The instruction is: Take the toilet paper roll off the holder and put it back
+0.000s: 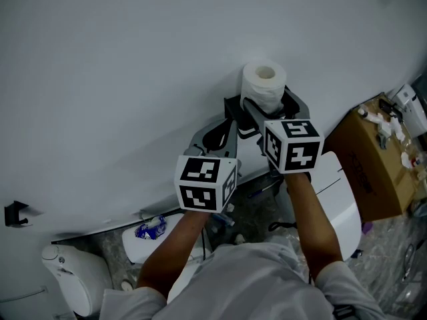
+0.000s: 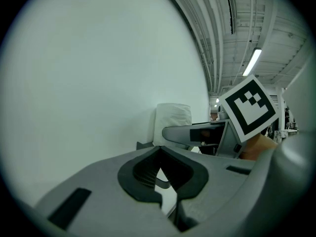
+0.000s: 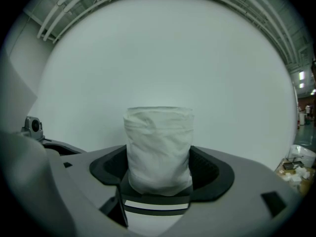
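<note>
The white toilet paper roll (image 1: 265,84) stands upright against the grey wall, its core hole facing up. It rests on a black holder (image 3: 157,202), of which only a bar below the roll shows. My right gripper (image 1: 267,100) reaches around the roll, one jaw on each side. In the right gripper view the roll (image 3: 159,149) fills the gap between the dark pads, which lie close beside it without visibly squeezing it. My left gripper (image 1: 229,117) hangs to the left of the roll, apart from it, shut and empty. The left gripper view shows the roll (image 2: 173,120) beyond its closed jaws.
The wall (image 1: 120,79) runs right behind the roll. A cardboard box (image 1: 373,172) with small items on top stands at the right. Below are a white toilet tank lid (image 1: 337,195), a blue packet (image 1: 151,229) and another white fixture (image 1: 73,279). A black hook (image 1: 15,212) sits at the far left.
</note>
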The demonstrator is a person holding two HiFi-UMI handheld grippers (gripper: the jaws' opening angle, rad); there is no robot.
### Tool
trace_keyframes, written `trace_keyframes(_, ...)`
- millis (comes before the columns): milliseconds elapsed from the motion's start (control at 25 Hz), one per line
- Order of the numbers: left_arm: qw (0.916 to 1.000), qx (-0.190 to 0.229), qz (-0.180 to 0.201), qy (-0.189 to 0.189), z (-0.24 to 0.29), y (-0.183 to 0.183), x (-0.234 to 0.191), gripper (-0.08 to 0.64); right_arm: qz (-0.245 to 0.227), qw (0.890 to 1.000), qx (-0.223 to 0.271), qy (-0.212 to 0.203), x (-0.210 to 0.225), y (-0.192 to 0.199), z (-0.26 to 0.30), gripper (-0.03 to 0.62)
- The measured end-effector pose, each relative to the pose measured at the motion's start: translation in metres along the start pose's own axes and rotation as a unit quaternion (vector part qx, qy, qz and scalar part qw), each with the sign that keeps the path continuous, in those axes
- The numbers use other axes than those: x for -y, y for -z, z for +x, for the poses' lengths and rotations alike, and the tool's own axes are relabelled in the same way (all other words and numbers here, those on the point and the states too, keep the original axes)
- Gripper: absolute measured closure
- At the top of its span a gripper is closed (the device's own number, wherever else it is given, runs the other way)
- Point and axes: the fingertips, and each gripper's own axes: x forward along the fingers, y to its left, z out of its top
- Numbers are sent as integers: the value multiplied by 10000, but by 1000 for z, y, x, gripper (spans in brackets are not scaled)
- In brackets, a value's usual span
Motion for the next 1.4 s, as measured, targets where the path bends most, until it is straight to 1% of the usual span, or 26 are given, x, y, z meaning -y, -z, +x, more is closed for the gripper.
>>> trace_keyframes(240,10000,25,2,50,-2,0,0,557,38,9999,85,51,0,-3,-3,219)
trace_keyframes(680,9997,94,10,245,-3,-3,20,557,23,9996,231,158,11,-13,-25,219)
trace_keyframes(1160,9987,46,47,503,2,2,59,557,57,9991,271,330,33,-7,-63,219)
trace_keyframes(1400,9986,21,90,519,9,4,82,557,99,9988,283,394,51,1,-84,219)
